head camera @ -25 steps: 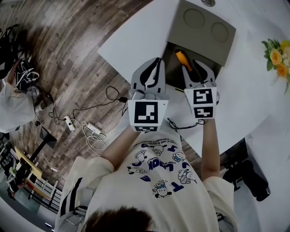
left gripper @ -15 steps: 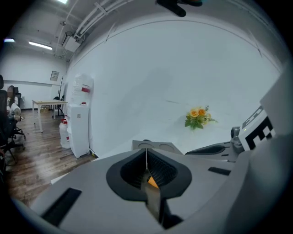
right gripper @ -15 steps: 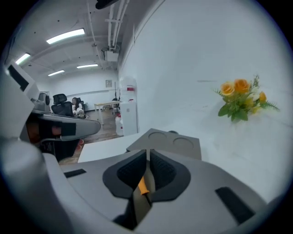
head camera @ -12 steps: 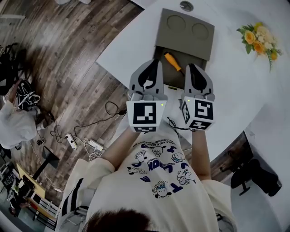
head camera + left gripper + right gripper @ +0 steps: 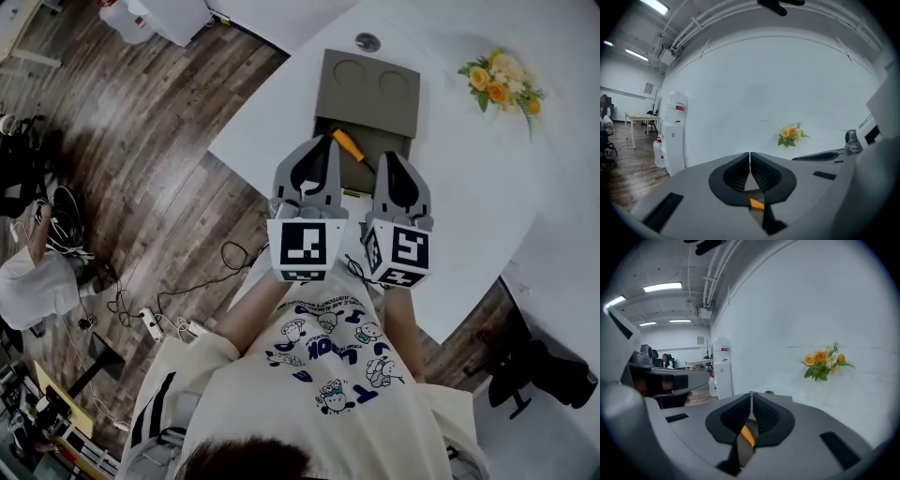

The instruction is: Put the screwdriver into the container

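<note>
The screwdriver [image 5: 349, 146], orange-handled with a dark shaft, lies inside the open grey container [image 5: 324, 123] on the white table, under its raised lid [image 5: 367, 84]. My left gripper [image 5: 320, 142] hovers at the container's near left, shut and empty. My right gripper [image 5: 395, 157] hovers at the near right; its jaws are closing the last bit, tips together, with nothing between them. Neither touches the screwdriver. In both gripper views a bit of the orange handle shows below the jaws, as screwdriver [image 5: 757, 204] and screwdriver [image 5: 747, 434].
A bunch of orange flowers [image 5: 498, 79] stands on the round white table [image 5: 469, 187] at the far right, and a small metal disc [image 5: 367, 41] lies beyond the lid. Cables [image 5: 178, 323] trail over the wooden floor at left. A person [image 5: 37, 281] sits at far left.
The right gripper's jaws, open over the screwdriver a second ago, have shut. Both grippers have drawn back from the container towards my body. The screwdriver stays in the container.
</note>
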The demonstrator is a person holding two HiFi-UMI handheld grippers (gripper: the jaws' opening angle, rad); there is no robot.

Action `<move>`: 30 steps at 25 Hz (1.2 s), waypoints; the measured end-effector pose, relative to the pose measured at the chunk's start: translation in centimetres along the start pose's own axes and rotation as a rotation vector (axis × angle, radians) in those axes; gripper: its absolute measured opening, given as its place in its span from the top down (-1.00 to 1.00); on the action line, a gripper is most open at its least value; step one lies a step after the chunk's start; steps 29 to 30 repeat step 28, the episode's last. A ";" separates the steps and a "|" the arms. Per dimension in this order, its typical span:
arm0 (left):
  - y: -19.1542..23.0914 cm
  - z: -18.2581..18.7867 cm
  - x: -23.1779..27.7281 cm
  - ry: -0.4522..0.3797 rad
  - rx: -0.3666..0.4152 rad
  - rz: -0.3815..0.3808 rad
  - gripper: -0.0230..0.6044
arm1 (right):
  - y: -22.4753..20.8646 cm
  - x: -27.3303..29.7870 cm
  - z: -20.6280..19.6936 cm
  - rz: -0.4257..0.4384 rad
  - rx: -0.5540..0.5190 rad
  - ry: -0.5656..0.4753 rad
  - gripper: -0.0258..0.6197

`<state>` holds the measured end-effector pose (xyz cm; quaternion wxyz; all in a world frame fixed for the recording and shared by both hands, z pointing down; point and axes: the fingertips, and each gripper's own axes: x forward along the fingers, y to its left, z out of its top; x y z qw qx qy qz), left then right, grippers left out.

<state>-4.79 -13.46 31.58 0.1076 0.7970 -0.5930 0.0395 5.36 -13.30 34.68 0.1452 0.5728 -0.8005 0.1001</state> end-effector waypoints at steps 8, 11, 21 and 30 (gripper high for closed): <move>-0.8 1.2 -0.8 -0.037 0.019 -0.023 0.86 | -0.6 -1.5 1.3 -0.052 0.013 -0.042 0.81; -1.2 1.6 -1.1 -0.047 0.024 -0.031 0.86 | -0.6 -2.0 1.6 -0.058 0.016 -0.050 0.81; -1.7 2.0 -0.6 -0.058 0.034 -0.037 0.86 | -1.2 -1.8 1.7 -0.069 0.035 -0.062 0.81; -2.3 2.8 -1.6 -0.066 0.041 -0.036 0.86 | -0.9 -2.8 2.5 -0.063 0.033 -0.075 0.81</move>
